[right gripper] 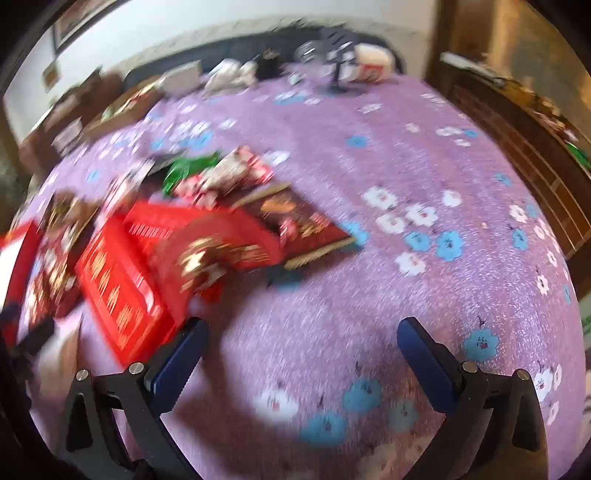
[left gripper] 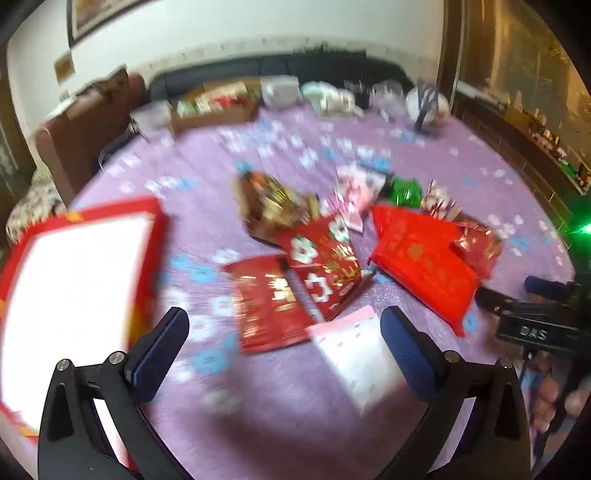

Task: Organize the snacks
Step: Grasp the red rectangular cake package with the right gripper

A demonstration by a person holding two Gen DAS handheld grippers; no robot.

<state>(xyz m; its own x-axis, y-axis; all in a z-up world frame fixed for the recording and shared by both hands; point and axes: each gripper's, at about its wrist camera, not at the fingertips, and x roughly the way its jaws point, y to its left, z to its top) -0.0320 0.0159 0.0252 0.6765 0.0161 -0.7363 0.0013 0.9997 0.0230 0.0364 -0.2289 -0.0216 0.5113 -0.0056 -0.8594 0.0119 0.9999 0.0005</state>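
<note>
text: "DAS" | on: right tongs' (left gripper: 535,328) black body | rest: blurred

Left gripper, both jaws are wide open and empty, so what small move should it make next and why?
Probably ease the left gripper forward and down onto the pink-and-white packet between its jaws; that packet lies nearest, and the red box stands open beside it.

A home living room: dark sofa (left gripper: 266,68), framed picture (left gripper: 92,14), flowered tablecloth (right gripper: 406,166)
</note>
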